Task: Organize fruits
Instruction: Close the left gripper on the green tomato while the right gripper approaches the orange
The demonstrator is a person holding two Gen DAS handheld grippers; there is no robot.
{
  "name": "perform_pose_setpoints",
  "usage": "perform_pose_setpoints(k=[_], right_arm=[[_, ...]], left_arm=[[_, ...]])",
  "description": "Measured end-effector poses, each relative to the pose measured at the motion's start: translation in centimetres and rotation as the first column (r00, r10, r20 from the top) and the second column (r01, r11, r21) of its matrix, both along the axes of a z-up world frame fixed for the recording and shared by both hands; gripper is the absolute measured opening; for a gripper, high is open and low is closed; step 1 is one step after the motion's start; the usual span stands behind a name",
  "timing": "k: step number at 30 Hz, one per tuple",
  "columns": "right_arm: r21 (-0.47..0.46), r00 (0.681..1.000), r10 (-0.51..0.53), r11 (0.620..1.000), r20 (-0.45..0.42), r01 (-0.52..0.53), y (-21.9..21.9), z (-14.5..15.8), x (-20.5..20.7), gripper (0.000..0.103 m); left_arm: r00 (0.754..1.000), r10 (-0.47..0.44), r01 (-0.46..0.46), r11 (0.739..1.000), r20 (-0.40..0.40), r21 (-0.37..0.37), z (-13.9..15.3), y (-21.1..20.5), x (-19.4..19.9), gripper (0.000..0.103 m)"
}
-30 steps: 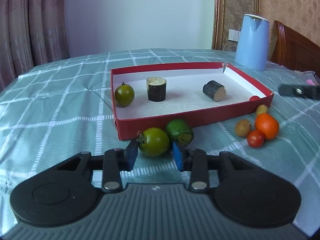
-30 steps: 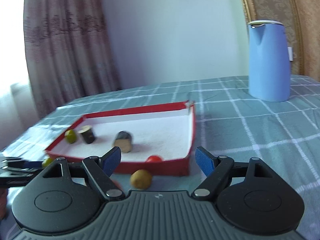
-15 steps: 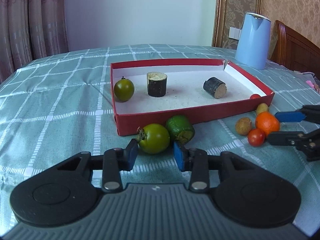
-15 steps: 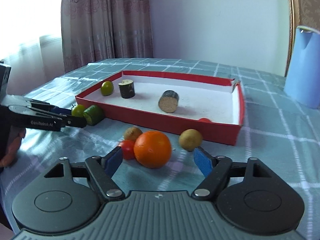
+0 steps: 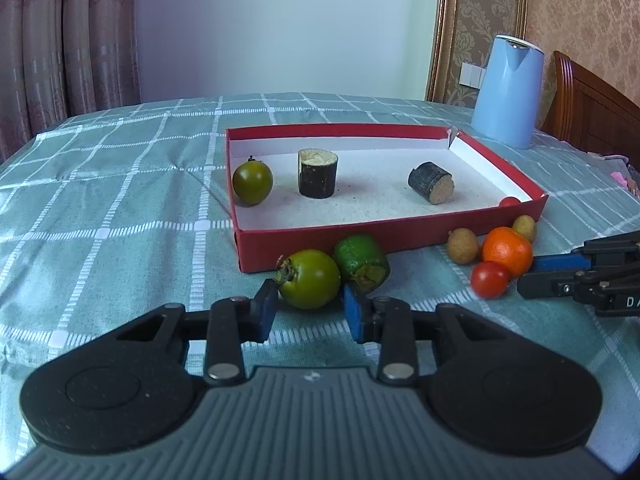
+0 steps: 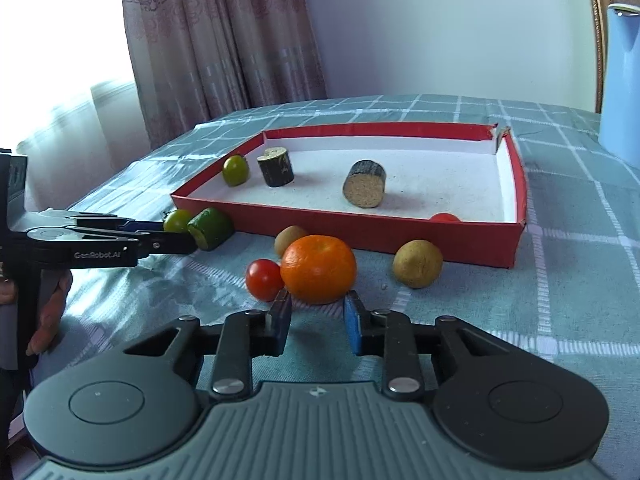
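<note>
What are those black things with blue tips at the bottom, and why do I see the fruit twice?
Those are two grippers, like big tongs, and a person holds one in each hand. Each carries its own camera, so you see one table from two sides. The left gripper has closed its blue fingers on a green tomato. The right gripper has just been closing and now pinches the orange. On the checked tablecloth also lie a red tomato, a cut green fruit and two small brown fruits. The red box already holds another green tomato, two dark round chunks and a small red fruit.
</note>
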State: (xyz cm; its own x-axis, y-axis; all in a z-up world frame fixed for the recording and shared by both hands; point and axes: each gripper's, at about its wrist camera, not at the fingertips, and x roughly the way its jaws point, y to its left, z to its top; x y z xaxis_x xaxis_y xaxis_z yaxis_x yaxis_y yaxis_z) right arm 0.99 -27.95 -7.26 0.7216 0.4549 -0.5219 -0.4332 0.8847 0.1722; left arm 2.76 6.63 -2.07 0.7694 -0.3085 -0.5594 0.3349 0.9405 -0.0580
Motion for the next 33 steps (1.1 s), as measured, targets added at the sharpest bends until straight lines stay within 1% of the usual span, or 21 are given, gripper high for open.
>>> perform_pose_setpoints(k=[5, 7, 8, 9, 10, 11, 12, 14, 17, 19, 20, 23, 26, 29, 33], right_arm=[[-0.025, 0.999, -0.011, 1.0, 0.041, 0.012, 0.3, 0.5, -0.3, 0.029], [-0.024, 0.999, -0.02, 0.999, 0.042, 0.021, 0.5, 0.6, 0.1, 0.035], [-0.019, 0.998, -0.031, 0.999, 0.046, 0.032, 0.5, 0.8, 0.3, 0.049], [-0.018, 0.998, -0.042, 0.999, 0.056, 0.043, 0.6, 0.9, 0.6, 0.066], [-0.023, 0.996, -0.046, 0.999, 0.07, 0.048, 0.8, 1.1, 0.7, 0.072], [-0.03, 0.995, -0.047, 0.998, 0.084, 0.05, 1.1, 1.2, 0.9, 0.073], [-0.033, 0.995, -0.045, 0.998, 0.093, 0.049, 1.4, 1.3, 1.1, 0.073], [-0.063, 0.996, -0.029, 0.997, 0.083, 0.034, 2.3, 1.1, 1.7, 0.073], [-0.049, 0.998, -0.001, 0.999, 0.066, 0.005, 2.6, 1.0, 1.7, 0.073], [-0.056, 0.997, 0.023, 0.998, 0.072, -0.019, 2.6, 0.9, 1.1, 0.073], [-0.066, 0.996, 0.035, 0.997, 0.08, -0.03, 2.8, 0.9, 0.9, 0.07], [-0.063, 0.996, 0.031, 0.998, 0.083, -0.026, 2.8, 0.9, 0.7, 0.065], [-0.018, 0.998, 0.026, 1.0, 0.05, -0.025, 2.0, 1.0, 1.1, 0.061], [-0.01, 0.999, 0.024, 1.0, 0.046, -0.024, 1.8, 0.9, 1.2, 0.061], [-0.027, 0.998, 0.034, 0.999, 0.057, -0.033, 2.0, 0.9, 1.1, 0.062]], left_arm=[[1.0, 0.0, 0.0, 1.0, -0.004, -0.003, 0.0, 0.0, 0.0, 0.033], [1.0, -0.001, 0.001, 1.0, -0.008, -0.002, 0.0, 0.0, 0.0, 0.033], [1.0, -0.001, 0.001, 1.0, -0.01, 0.001, 0.0, 0.0, 0.1, 0.033], [1.0, -0.001, 0.001, 1.0, -0.009, 0.004, 0.0, -0.1, 0.1, 0.033], [1.0, -0.001, 0.001, 1.0, -0.009, 0.004, 0.0, -0.1, 0.1, 0.033], [1.0, -0.002, 0.002, 1.0, -0.01, 0.003, 0.0, 0.0, 0.1, 0.033], [1.0, -0.002, 0.002, 1.0, -0.011, 0.003, 0.0, -0.1, 0.1, 0.034], [1.0, -0.002, 0.002, 1.0, -0.011, 0.007, 0.0, -0.2, 0.2, 0.034], [1.0, -0.003, 0.003, 1.0, -0.009, 0.01, 0.0, -0.3, 0.2, 0.034], [1.0, -0.002, 0.002, 1.0, -0.007, 0.0, 0.0, -0.1, 0.2, 0.034], [1.0, -0.002, 0.002, 1.0, -0.008, -0.002, 0.0, -0.1, 0.3, 0.034], [1.0, -0.002, 0.003, 1.0, -0.004, 0.009, 0.1, -0.3, 0.3, 0.034], [1.0, -0.009, 0.009, 1.0, 0.002, -0.001, 0.1, -0.2, 0.2, 0.034], [1.0, -0.017, 0.017, 1.0, 0.004, -0.015, 0.2, 0.0, 0.1, 0.035], [1.0, -0.014, 0.014, 1.0, -0.001, -0.01, 0.1, -0.1, 0.2, 0.035]])
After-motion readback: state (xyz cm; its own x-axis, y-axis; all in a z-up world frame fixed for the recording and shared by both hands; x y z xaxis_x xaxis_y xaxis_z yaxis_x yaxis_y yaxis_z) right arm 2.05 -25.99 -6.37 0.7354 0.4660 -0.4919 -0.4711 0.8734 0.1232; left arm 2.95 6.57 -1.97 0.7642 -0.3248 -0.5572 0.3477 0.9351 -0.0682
